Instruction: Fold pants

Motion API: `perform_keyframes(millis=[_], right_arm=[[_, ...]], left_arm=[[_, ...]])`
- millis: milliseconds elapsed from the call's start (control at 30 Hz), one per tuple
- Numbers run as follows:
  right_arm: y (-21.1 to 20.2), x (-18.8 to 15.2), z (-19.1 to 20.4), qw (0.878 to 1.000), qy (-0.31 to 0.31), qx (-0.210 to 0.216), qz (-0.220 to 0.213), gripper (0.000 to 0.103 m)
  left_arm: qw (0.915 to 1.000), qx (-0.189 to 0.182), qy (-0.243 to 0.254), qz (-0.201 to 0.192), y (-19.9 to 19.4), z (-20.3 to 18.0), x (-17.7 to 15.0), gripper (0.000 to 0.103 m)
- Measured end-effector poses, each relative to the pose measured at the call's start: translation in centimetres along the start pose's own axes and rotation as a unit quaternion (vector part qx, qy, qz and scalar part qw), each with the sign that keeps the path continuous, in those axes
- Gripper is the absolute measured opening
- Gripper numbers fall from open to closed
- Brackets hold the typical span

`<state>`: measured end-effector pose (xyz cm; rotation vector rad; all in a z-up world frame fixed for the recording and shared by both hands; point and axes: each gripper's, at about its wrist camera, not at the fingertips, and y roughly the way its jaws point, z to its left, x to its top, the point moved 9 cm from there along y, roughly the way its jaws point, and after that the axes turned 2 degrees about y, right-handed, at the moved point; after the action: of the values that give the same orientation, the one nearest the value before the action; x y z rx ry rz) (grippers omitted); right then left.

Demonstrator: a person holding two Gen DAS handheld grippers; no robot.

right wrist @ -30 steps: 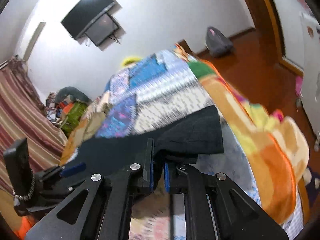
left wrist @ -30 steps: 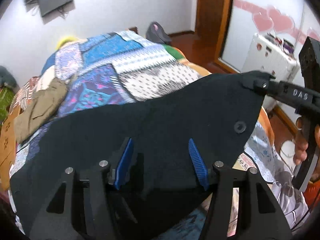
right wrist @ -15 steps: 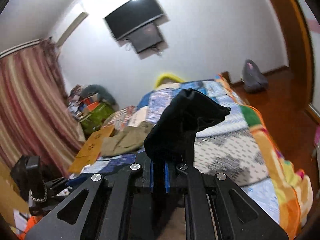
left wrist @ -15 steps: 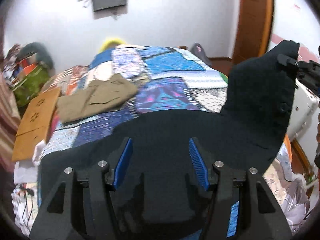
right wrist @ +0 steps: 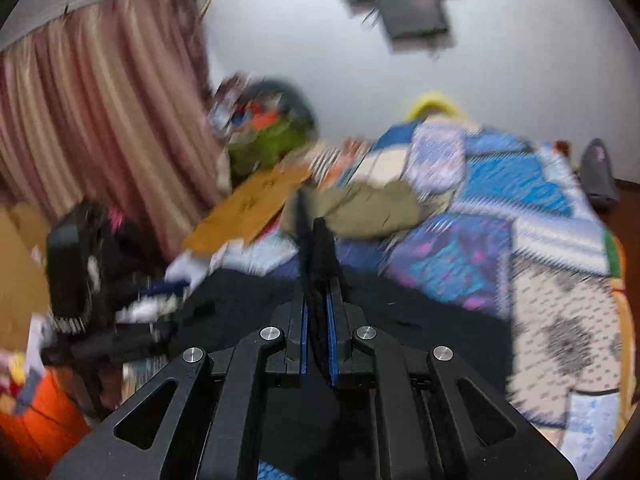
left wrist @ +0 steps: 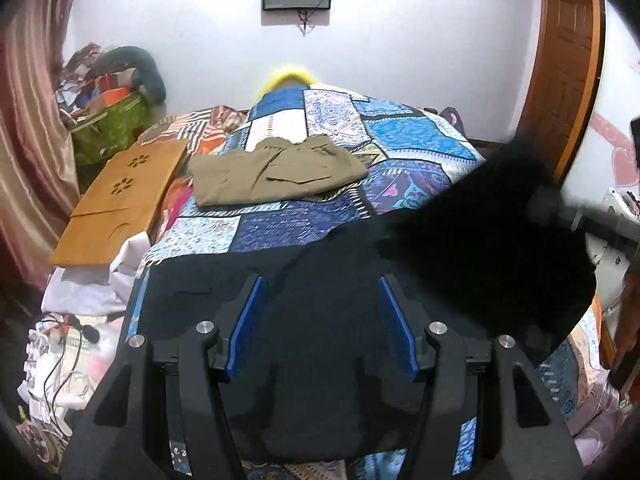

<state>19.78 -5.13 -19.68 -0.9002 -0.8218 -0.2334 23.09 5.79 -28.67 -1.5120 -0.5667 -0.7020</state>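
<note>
I see the black pants [left wrist: 320,320] spread dark and nearly featureless over the patchwork bedspread [left wrist: 400,140] across the lower half of the left view, one side lifted in a blurred flap at the right edge. My right view is smeared by motion and the cloth's folds are hard to read, with the lifted edge running out of frame. My left tongs [left wrist: 322,316] stand wide above the flat cloth, while my right tongs [right wrist: 316,248] are pinched narrow on a thin ridge of the pants.
</note>
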Motion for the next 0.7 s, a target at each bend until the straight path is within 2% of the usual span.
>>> perform_keyframes(millis=[133, 300, 367, 500, 633, 700], right_arm=[[3.3, -4.4, 1.1, 0.997, -0.023, 0.004, 0.069, 0.008], [4.3, -7.3, 0.6, 0.994, -0.017, 0.001, 0.111, 0.013], [4.1, -7.9, 0.4, 0.992, -0.015, 0.01, 0.125, 0.018], [2.5, -7.7, 1.2, 0.991, -0.026, 0.02, 0.128, 0.031], [0.2, -6.4, 0.8, 0.994, -0.03, 0.018, 0.105, 0.032], [-1.1, -5.2, -0.6, 0.997, -0.026, 0.001, 0.077, 0.032]], left_arm=[[1.0, 0.003, -0.003, 0.002, -0.3, 0.3, -0.5, 0.059], [1.0, 0.001, -0.004, 0.004, -0.3, 0.0, -0.6, 0.059], [1.0, -0.001, -0.004, 0.005, -0.2, -0.4, -0.4, 0.059], [0.9999, -0.012, 0.006, 0.006, -0.1, -2.0, 0.1, 0.059], [0.9992, -0.029, 0.025, 0.009, 0.3, -4.3, 0.5, 0.059], [0.9985, -0.04, 0.035, 0.014, 0.7, -5.6, 0.3, 0.059]])
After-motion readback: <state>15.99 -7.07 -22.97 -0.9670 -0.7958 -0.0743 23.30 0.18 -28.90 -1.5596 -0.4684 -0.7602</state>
